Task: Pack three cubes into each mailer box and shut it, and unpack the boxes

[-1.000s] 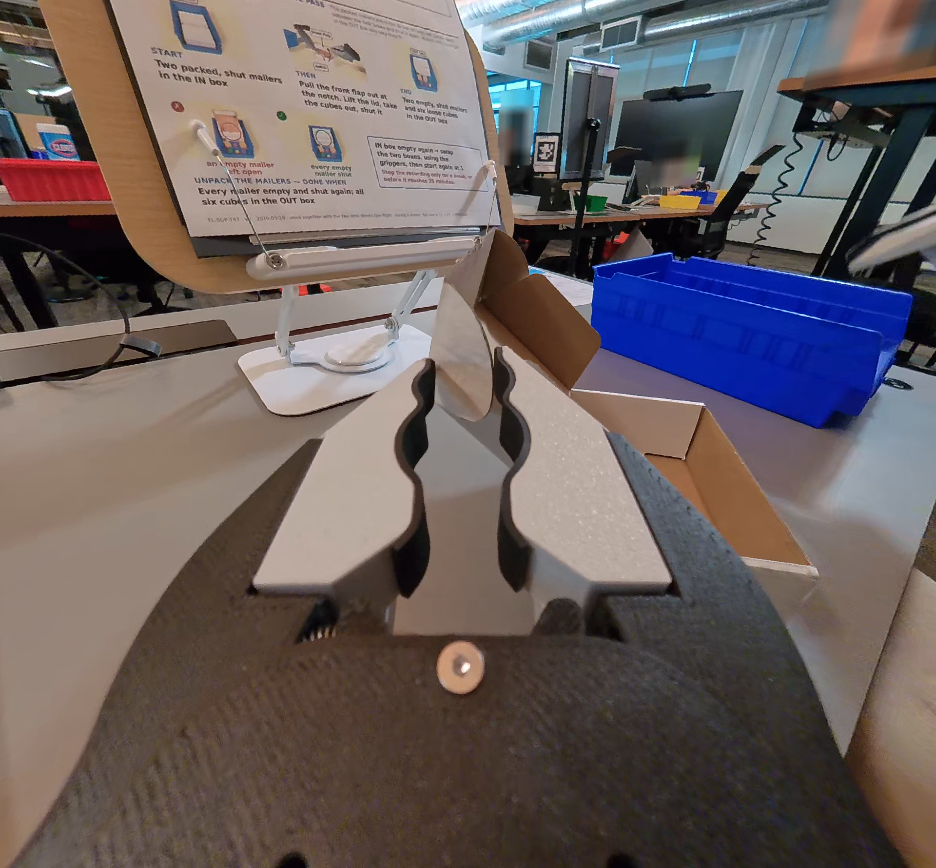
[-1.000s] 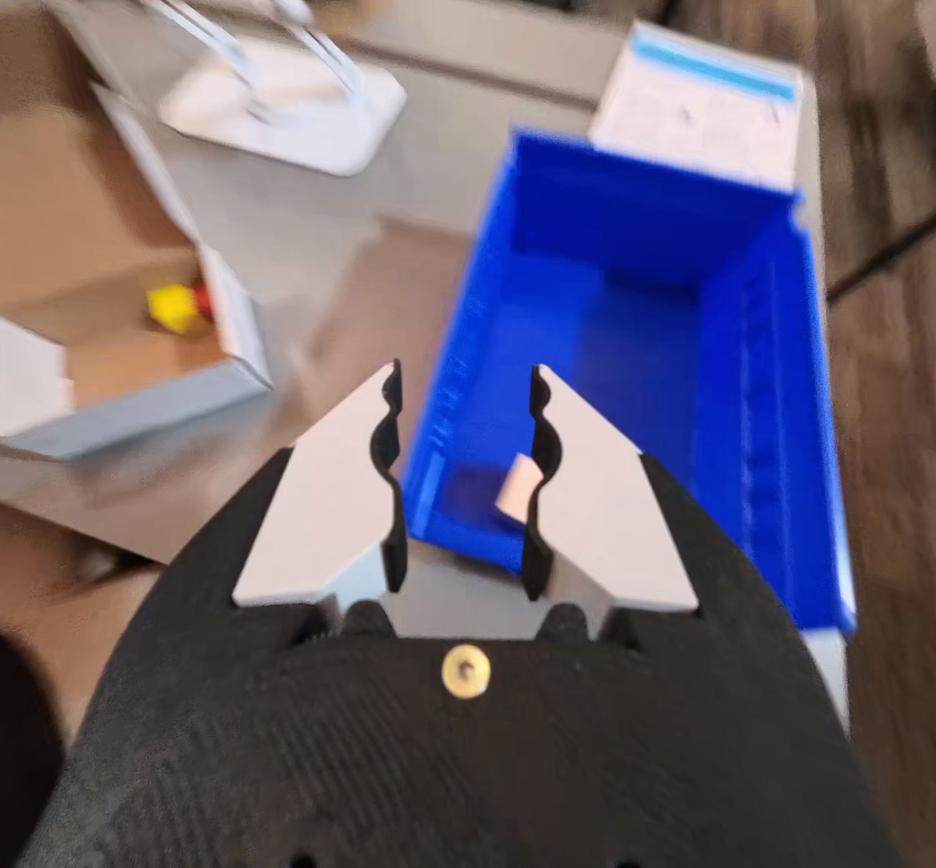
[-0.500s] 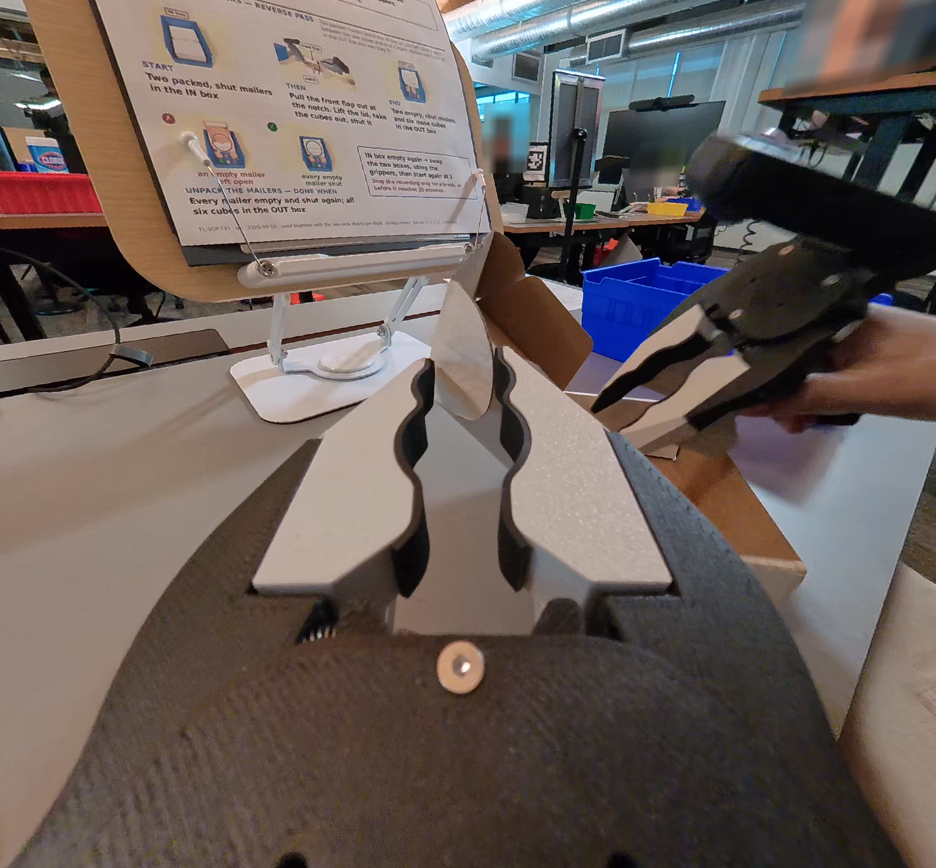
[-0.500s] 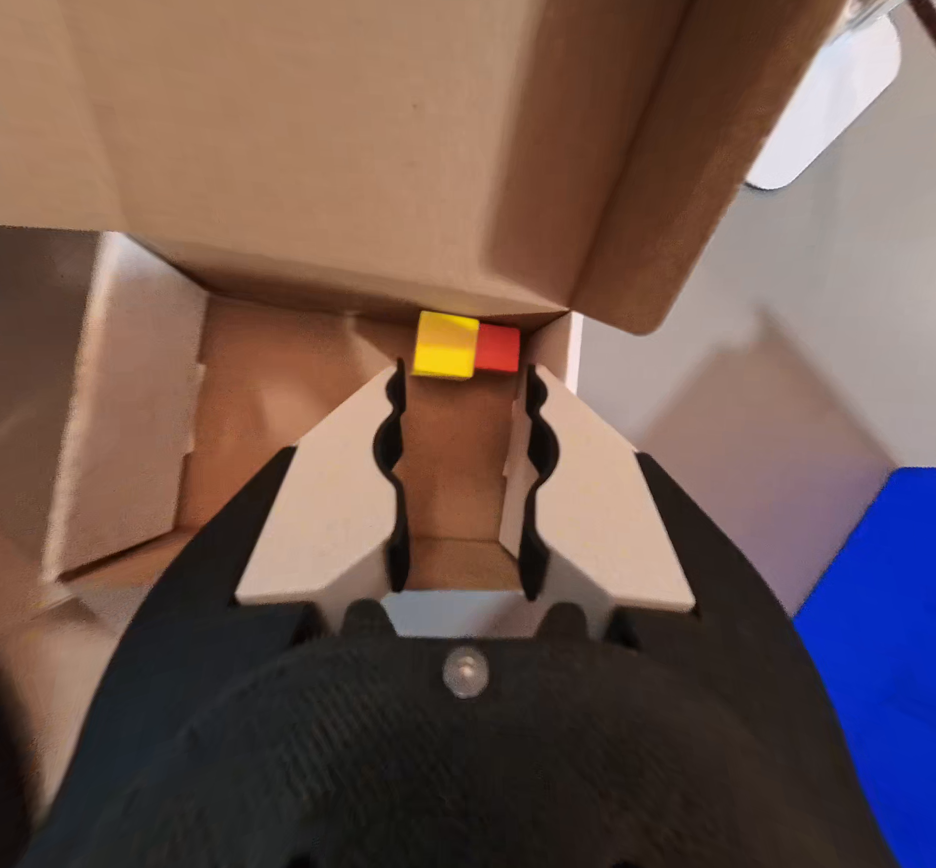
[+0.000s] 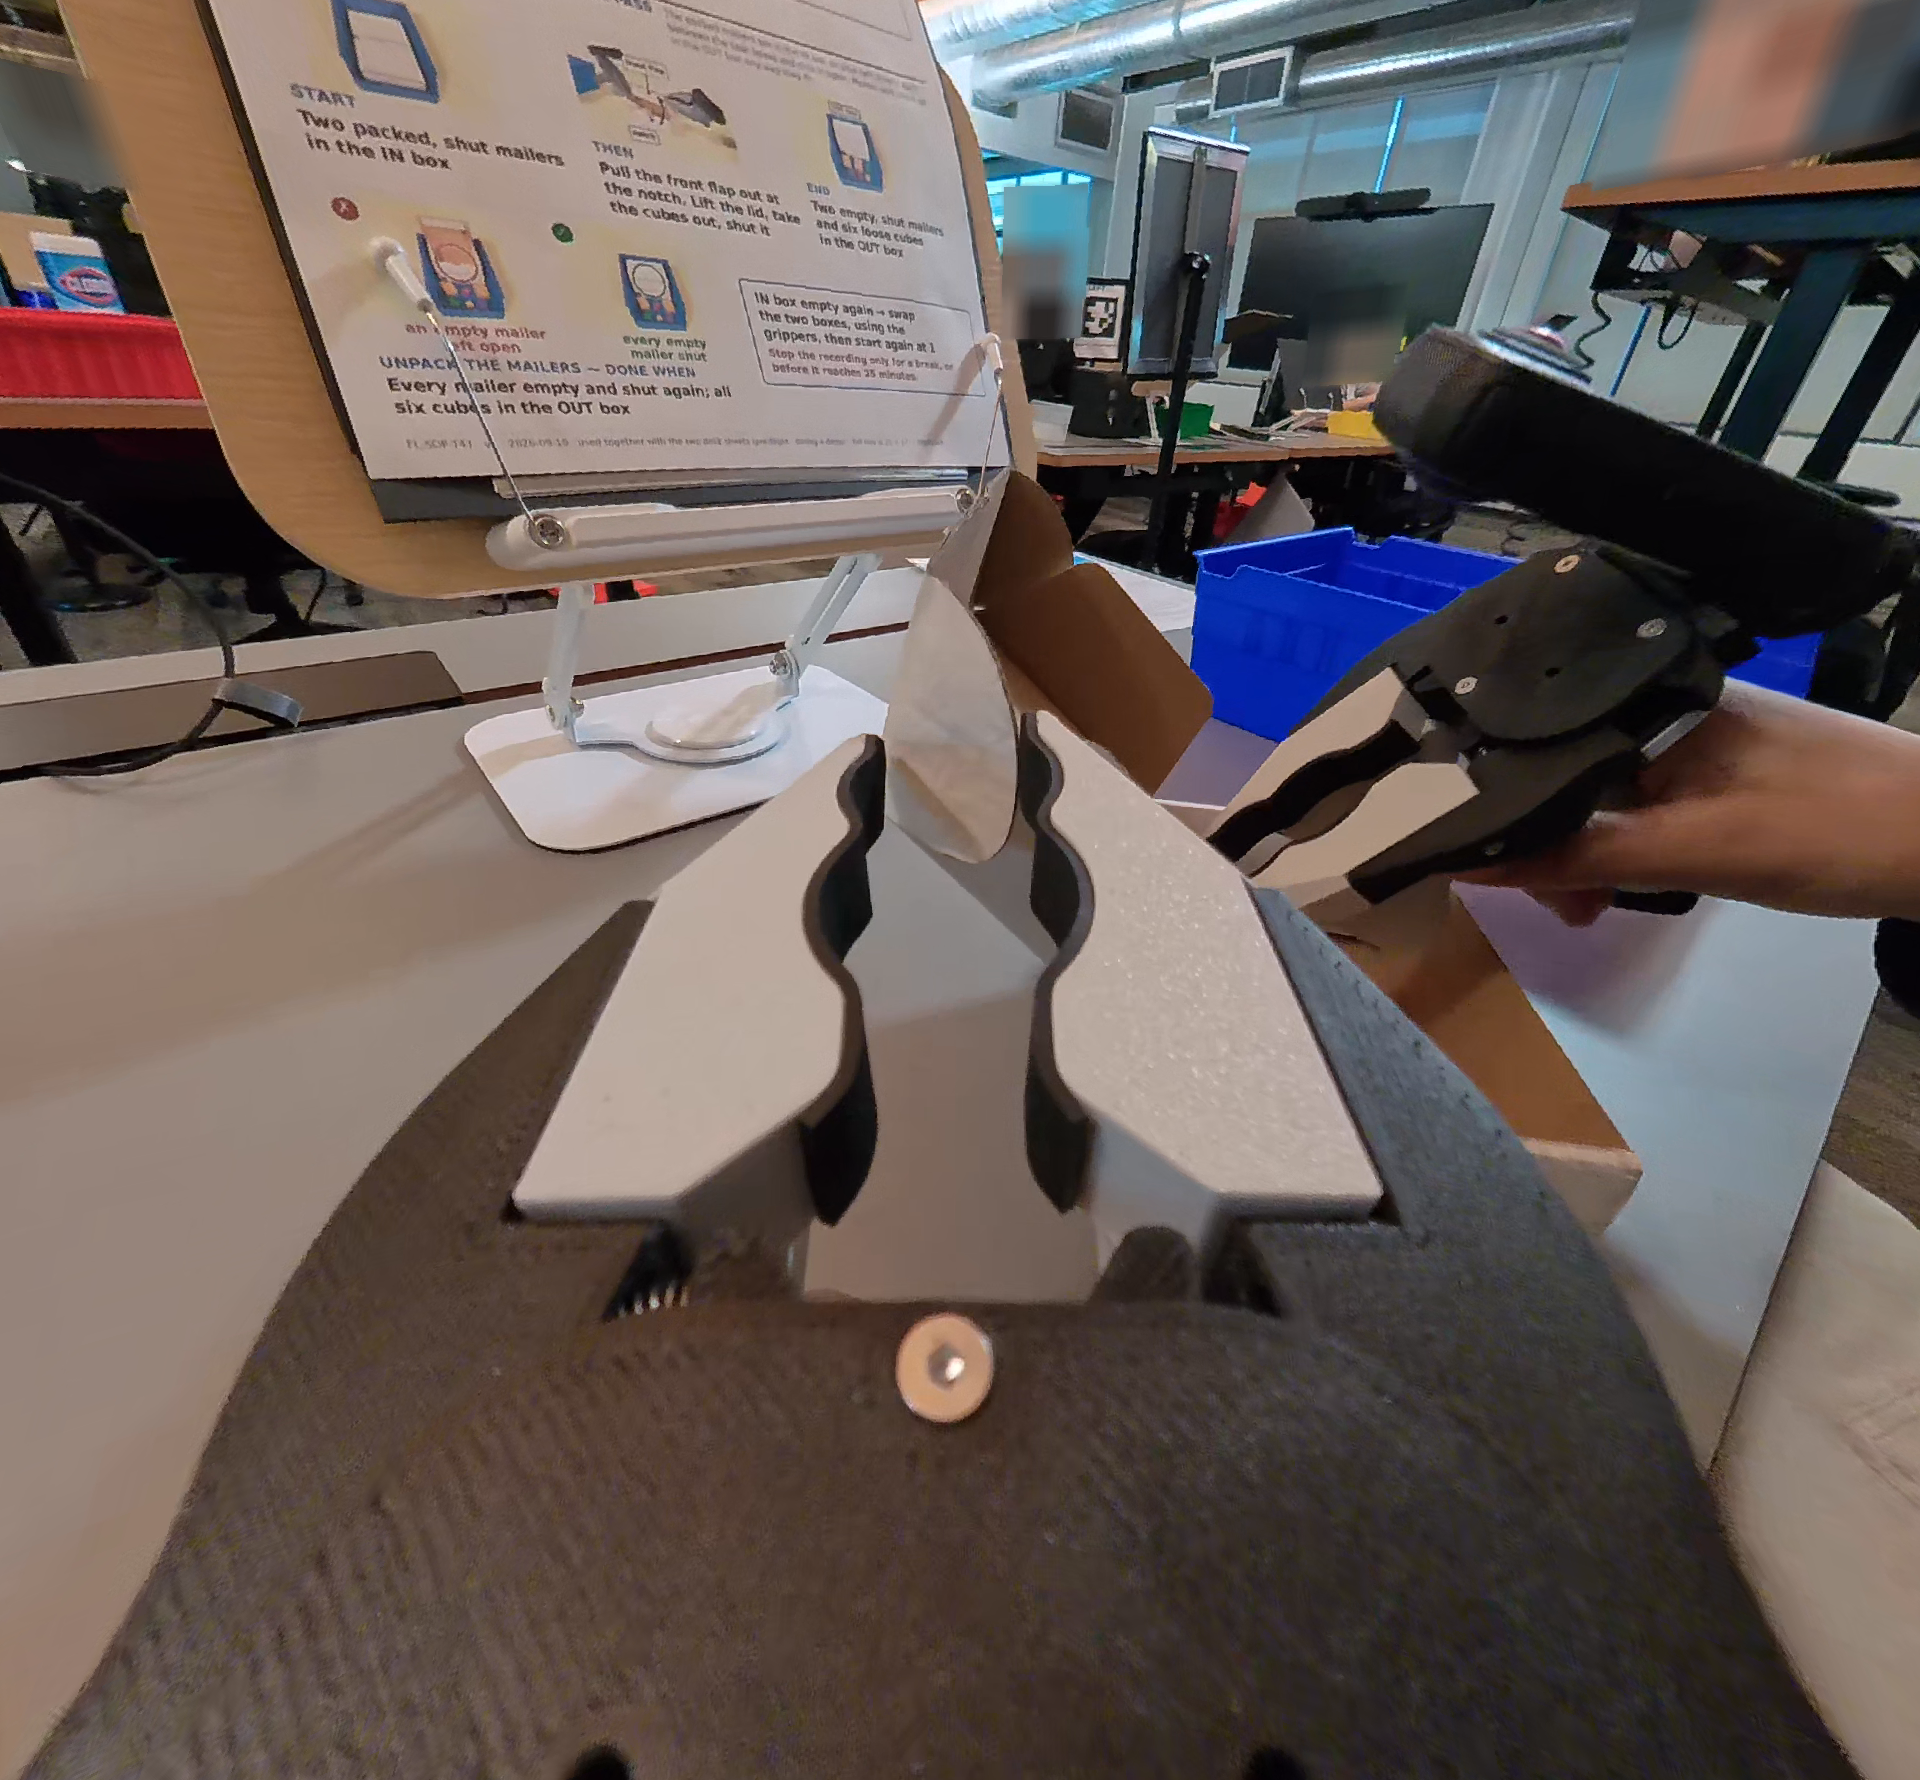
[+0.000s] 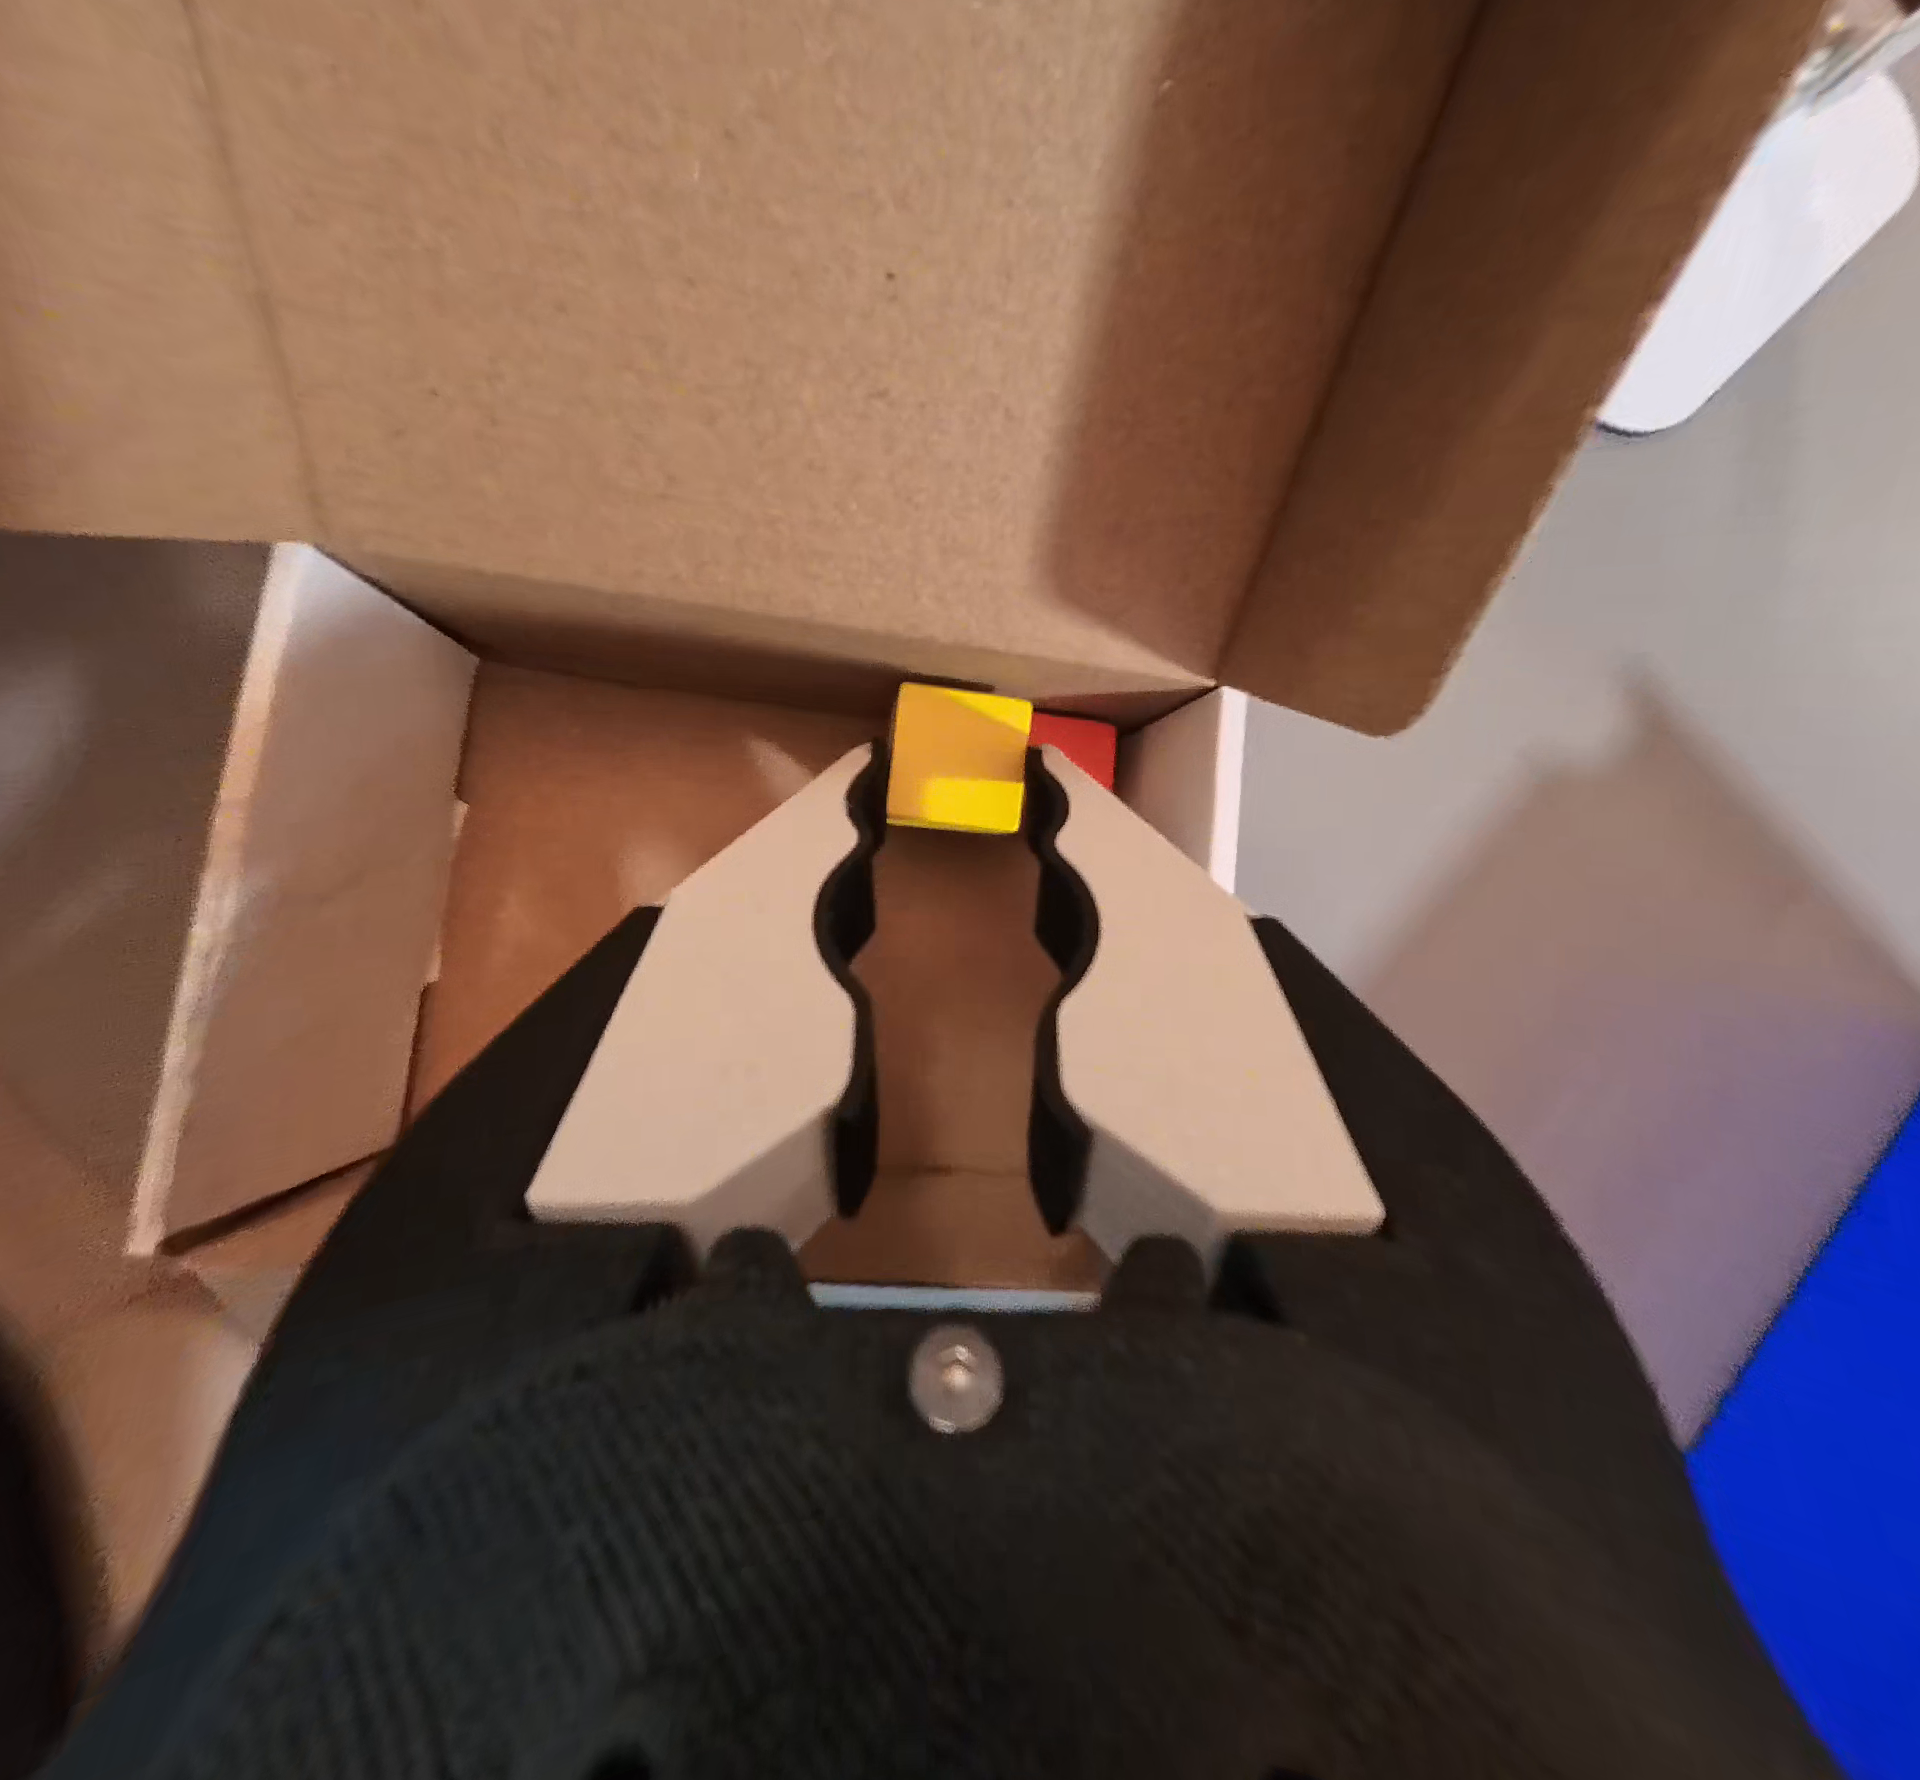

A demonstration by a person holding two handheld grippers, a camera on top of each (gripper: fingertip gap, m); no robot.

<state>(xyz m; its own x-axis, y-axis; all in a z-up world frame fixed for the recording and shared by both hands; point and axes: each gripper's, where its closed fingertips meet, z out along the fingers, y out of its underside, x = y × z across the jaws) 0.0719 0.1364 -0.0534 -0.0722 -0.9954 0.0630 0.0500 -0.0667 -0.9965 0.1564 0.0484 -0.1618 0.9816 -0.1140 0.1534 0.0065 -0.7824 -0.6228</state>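
An open cardboard mailer box lies on the grey table, its lid standing up. A yellow cube and a red cube sit in its far right corner. My right gripper reaches into the box, its fingertips pressed on both sides of the yellow cube. It also shows in the left wrist view, held by a hand, dipping into the box. My left gripper is shut on the lid's rounded white flap and holds the lid up.
A blue bin stands right of the mailer and shows at the right wrist view's lower right edge. An instruction sheet on a wooden stand with a white base stands behind the box. A cable lies at far left. Some 15 cm of space lies between my two pairs of fingers.
My right gripper swung from over the blue bin into the mailer, went down to the cubes and closed around the yellow one. My left gripper kept hold of the flap, barely moving.
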